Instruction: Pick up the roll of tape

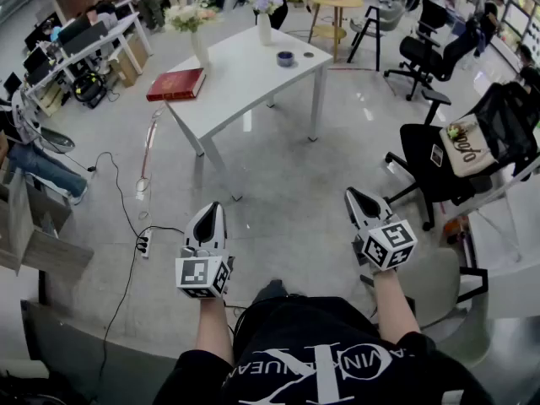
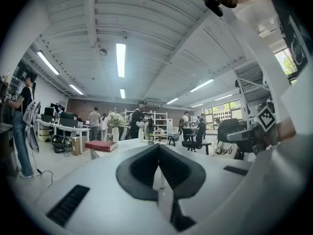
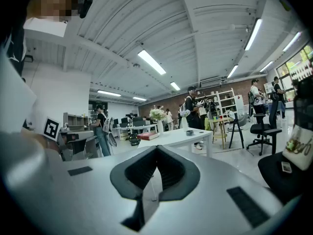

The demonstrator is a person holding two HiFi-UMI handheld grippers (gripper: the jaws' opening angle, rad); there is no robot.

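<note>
Head view is showing a pale office floor spreading beneath a white table, which is standing well ahead of the person. A black office chair is sitting at the right, carrying a beige bag. Nearer the person, the left claw and the right claw are hovering over the floor, well apart from the table. Each gripper view is showing its jaws clenched together with nothing between them. A red book is lying on the table's left end. A flower vase and a second vase are standing along the far side. The roll of tape is lying flat near the far right corner, untouched.
</note>
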